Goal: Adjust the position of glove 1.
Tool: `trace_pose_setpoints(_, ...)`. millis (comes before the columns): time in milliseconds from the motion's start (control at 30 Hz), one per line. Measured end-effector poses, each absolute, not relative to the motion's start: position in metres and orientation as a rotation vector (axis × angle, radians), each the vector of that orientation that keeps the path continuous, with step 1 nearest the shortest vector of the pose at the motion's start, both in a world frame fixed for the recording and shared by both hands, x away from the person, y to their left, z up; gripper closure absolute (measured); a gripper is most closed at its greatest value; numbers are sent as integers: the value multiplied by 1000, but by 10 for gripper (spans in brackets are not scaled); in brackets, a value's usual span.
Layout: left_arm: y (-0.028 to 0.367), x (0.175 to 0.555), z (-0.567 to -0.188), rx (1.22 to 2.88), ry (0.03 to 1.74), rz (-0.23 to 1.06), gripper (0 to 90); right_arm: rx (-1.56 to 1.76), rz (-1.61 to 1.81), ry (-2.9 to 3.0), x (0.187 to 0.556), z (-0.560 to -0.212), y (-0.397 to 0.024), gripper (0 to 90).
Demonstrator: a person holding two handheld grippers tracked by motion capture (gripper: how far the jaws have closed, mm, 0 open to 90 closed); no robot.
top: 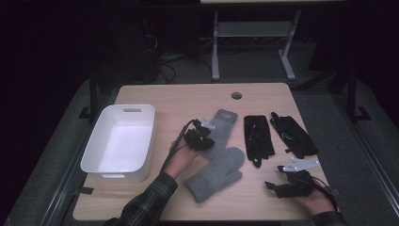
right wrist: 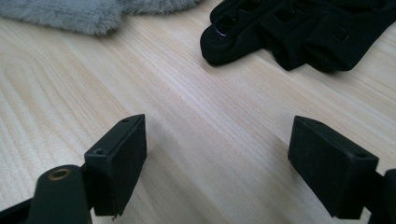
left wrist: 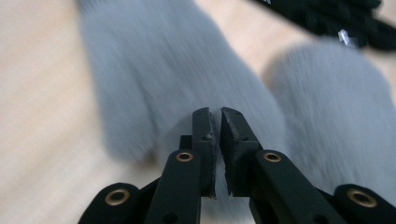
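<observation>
My left claw [left wrist: 216, 116] is clamped together on the far grey mitten [left wrist: 154, 70], a thin pinch of fleece that could slip free if I lift fast.

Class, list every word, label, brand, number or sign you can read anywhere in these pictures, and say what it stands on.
No text can be read.
Teal mark on the right black glove: too small to tell.
Light patch on the cuff of the far grey mitten: possibly a label, blurred.
Small white tag on the left black glove: blurred.
White bin, table: no markings visible.
</observation>
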State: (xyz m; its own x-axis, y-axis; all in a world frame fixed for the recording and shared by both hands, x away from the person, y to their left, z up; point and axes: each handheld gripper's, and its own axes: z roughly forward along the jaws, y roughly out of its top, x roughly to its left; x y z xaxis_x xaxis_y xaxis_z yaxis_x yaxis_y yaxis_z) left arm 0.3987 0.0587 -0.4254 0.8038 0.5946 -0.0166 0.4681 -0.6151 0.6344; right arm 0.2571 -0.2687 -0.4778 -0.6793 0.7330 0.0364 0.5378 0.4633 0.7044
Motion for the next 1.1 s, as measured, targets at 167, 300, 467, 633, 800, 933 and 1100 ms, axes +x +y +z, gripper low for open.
trace_pose_setpoints(167, 44, 438, -411, 2311, 765, 264, 892, 1081, 1027, 2447, 257, -478, -269, 194)
trace_pose_setpoints(300, 29, 469, -415, 2291, 799, 266, 893, 1078, 1037, 2447, 257, -478, -269, 193)
trace_pose_setpoints(467, 11, 498, -424, 2283, 778, 228, 893, 1074, 1030, 2456, 258, -478, -268, 193)
trace_pose_setpoints(633, -17, 504, -435, 2304, 716, 184, 893, 1062, 1036, 2461, 258, -478, -268, 193)
trace_pose_setpoints(800, -23, 510, -444, 2349, 707, 219, 893, 1064, 1039, 2463, 258, -478, -268, 193)
trace_pose_setpoints(933, -9, 519, -443, 2335, 778, 264, 893, 1064, 1039, 2464, 258, -478, -267, 192)
trace_pose_setpoints(1100, 24, 531, -441, 2332, 889, 327, 893, 1059, 1042, 2464, 259, -478, -267, 192)
